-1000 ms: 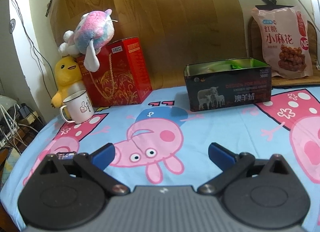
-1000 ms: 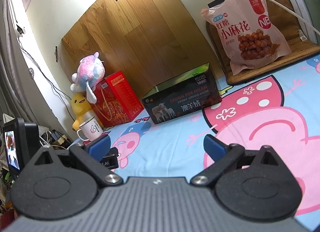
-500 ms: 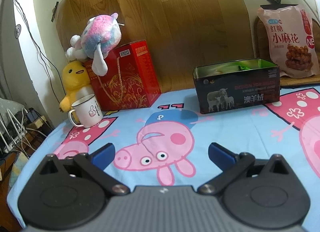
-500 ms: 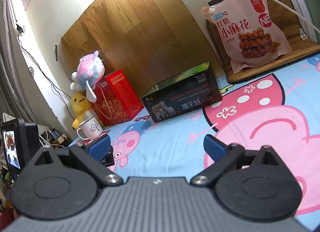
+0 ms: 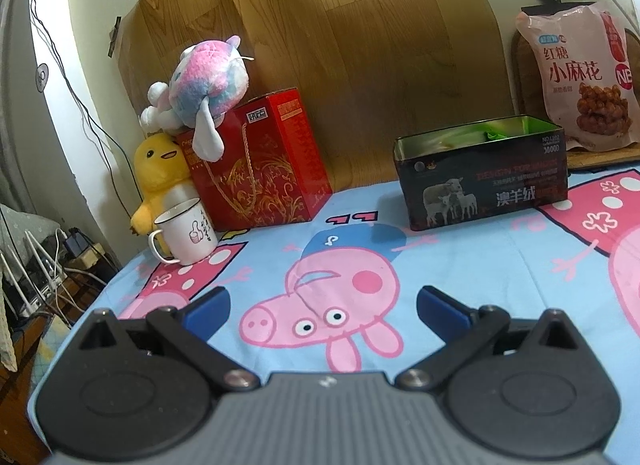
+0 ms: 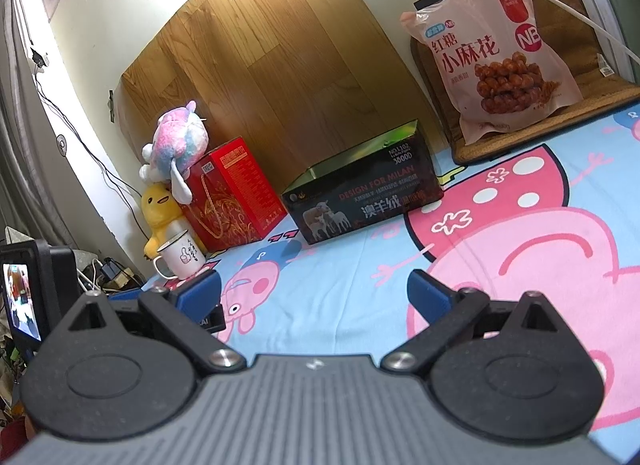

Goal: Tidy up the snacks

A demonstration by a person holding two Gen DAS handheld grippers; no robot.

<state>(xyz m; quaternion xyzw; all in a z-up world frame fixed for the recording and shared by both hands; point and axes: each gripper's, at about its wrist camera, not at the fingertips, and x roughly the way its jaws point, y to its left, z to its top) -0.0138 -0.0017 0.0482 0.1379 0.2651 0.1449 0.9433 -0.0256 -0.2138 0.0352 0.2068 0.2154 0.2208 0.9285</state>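
Observation:
A black open tin box (image 5: 482, 175) with sheep on its side stands on the cartoon-pig cloth at the back; green packets show inside it. It also shows in the right wrist view (image 6: 364, 201). A pink snack bag (image 5: 584, 77) leans upright against the wall at the back right, on a brown mat; it shows large in the right wrist view (image 6: 496, 49). My left gripper (image 5: 324, 307) is open and empty, low over the cloth, well short of the box. My right gripper (image 6: 316, 291) is open and empty, also short of the box.
A red gift box (image 5: 260, 169) stands at the back left with a pink-blue plush (image 5: 200, 85) on top. A yellow duck plush (image 5: 160, 173) and a white mug (image 5: 186, 231) sit beside it. Cables lie off the table's left edge. A wooden panel (image 5: 320, 45) covers the wall.
The left gripper has pulled back and turned left, so the box and bag shifted right in its view. The right gripper has barely moved. Both stay open.

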